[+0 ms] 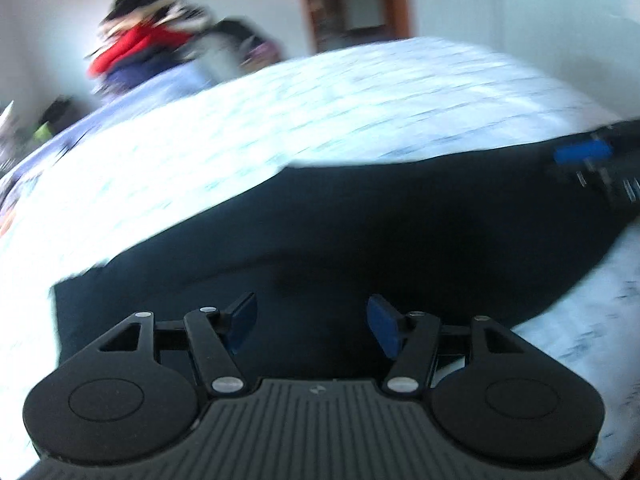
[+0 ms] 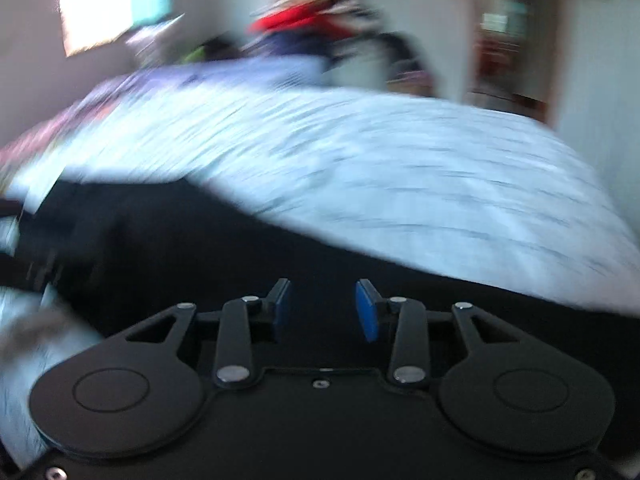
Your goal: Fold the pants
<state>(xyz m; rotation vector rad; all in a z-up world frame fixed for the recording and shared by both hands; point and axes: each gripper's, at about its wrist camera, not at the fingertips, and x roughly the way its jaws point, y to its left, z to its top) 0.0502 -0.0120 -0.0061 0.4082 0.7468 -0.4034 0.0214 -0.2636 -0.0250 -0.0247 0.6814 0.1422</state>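
Both grippers are empty: your left gripper (image 1: 311,326) has its jaws well apart, your right gripper (image 2: 322,309) has a narrower gap, nothing between either pair. Dark pants (image 1: 360,232) lie spread flat on the pale bedspread (image 1: 360,100), right under both tools. Frames are blurred, so fold edges are hard to read. Risk: you regrab one layer only or a mid-panel, and the fold skews or drags bedspread up.

Matt dark cloth pants (image 1: 360,224) on pale printed bedsheet (image 1: 320,100) — seemingly cotton, blurred.
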